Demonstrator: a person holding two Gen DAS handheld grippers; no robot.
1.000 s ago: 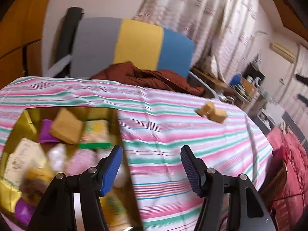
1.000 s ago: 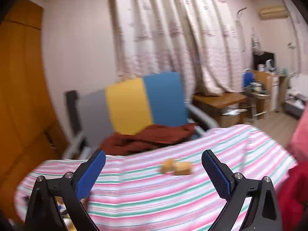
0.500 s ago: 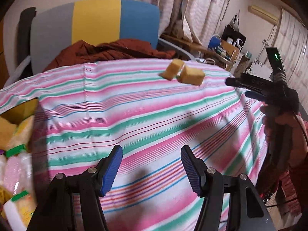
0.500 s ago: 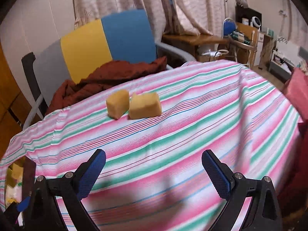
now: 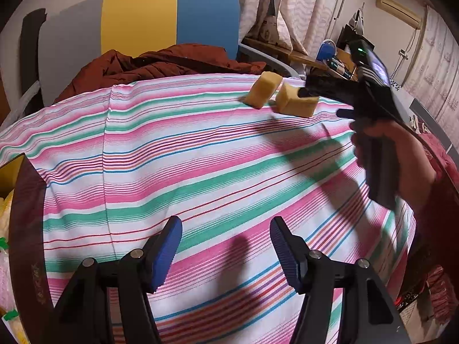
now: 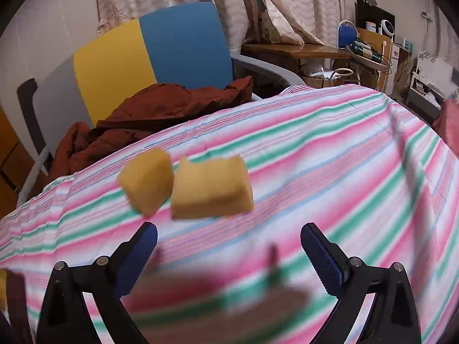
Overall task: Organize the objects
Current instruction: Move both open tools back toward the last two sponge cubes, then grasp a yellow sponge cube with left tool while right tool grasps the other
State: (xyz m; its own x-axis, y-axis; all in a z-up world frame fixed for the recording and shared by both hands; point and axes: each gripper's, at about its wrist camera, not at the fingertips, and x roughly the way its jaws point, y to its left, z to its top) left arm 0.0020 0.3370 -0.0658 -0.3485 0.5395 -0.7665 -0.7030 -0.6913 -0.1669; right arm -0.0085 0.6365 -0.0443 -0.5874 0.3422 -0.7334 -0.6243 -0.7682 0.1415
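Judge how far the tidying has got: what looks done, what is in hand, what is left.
Done: packets already sit in the box at the table's left edge. In hand: nothing; the right gripper is open, just short of the two sponges, and the left gripper is open over bare cloth. Left: both sponges lie side by side on the cloth, not yet picked up.

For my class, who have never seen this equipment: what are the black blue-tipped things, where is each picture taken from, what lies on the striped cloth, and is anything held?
No robot here: a person holds hand-operated tongs in each hand, each carrying a camera that looks along its two fingers. One picture looks past the left tongs, the other past the right tongs. The left view also shows the person's hand gripping the right tool. On the striped tablecloth lie two yellow sponge-like blocks, side by side. Both tongs are open and hold nothing.
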